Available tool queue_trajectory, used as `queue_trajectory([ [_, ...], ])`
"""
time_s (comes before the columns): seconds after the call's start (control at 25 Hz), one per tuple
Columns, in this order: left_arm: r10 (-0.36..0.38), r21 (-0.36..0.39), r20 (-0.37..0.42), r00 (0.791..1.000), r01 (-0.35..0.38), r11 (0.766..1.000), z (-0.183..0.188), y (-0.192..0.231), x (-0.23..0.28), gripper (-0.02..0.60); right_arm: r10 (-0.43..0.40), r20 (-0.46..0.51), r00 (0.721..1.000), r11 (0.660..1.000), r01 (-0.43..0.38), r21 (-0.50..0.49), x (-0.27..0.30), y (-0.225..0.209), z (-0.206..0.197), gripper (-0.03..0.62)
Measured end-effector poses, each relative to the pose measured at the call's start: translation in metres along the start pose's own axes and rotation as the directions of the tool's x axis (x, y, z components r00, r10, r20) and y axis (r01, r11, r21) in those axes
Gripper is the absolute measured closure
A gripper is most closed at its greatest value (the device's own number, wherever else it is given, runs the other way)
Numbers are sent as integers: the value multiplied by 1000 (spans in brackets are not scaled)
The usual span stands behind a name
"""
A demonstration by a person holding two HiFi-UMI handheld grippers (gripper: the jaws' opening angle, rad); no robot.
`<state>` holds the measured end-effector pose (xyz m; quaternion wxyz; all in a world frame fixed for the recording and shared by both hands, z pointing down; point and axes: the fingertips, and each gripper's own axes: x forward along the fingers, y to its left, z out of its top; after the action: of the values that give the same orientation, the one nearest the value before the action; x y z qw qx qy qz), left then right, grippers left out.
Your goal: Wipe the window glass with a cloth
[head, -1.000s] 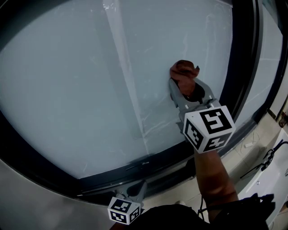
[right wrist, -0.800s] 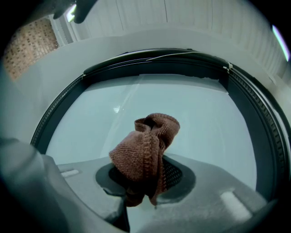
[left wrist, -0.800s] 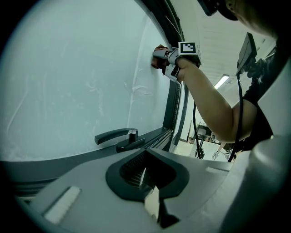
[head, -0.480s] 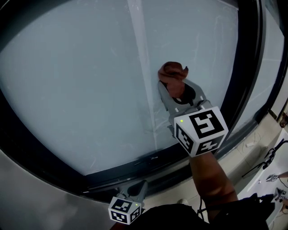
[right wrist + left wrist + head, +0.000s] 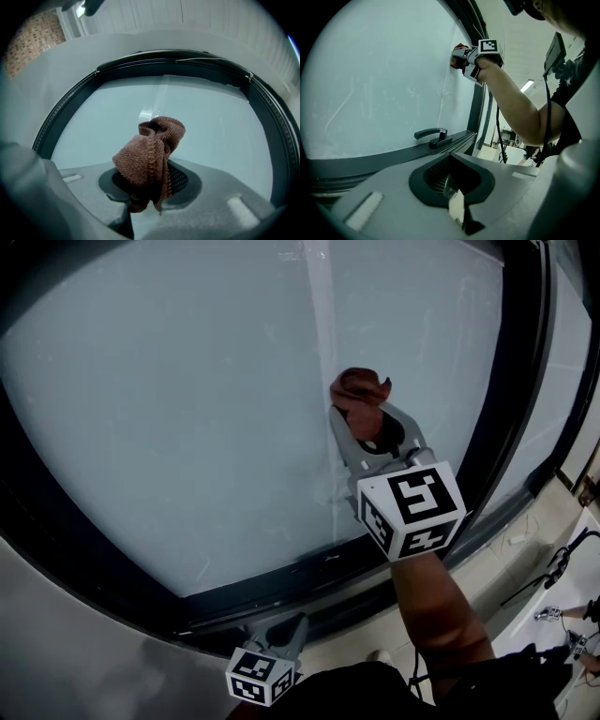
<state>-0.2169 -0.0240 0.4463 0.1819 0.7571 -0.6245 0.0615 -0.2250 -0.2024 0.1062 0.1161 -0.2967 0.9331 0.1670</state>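
Since a second ago your right tongs have carried the cloth leftward across the window glass. The pale vertical streak on the pane was well to the left of the cloth then and now runs down to the cloth's left edge. In the last half second the tongs have barely shifted in the head view. The tongs are clamped on the brown cloth: in the right gripper view its lower end is pinched between the two jaws. The rest bunches up in a loose knitted wad beyond the jaw tips, toward the pane. In the left gripper view the wad is pressed against the glass in the upper part of the pane, close to the dark window frame on the right. Your forearm reaches up to it from below, with the marker cube facing the head camera. Your left tongs hang low at the bottom edge of the head view, below the lower rail of the frame and well apart from the cloth. Their jaws are closed together with nothing between them. They point up past the dark window handle, which sits on the lower rail.
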Motion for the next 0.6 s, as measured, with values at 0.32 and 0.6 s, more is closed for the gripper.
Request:
queue_trajectory([
  [0.32,-41,-7,2,999,41,999,-8,-11,-13,565,-29,-10,1000,999,30,25,1,5,-3,491],
  [0.6,-39,-3,44,998,39,999,-11,-22,-19,565,-15,-3,1000,1000,15,21,3,4,-3,494],
])
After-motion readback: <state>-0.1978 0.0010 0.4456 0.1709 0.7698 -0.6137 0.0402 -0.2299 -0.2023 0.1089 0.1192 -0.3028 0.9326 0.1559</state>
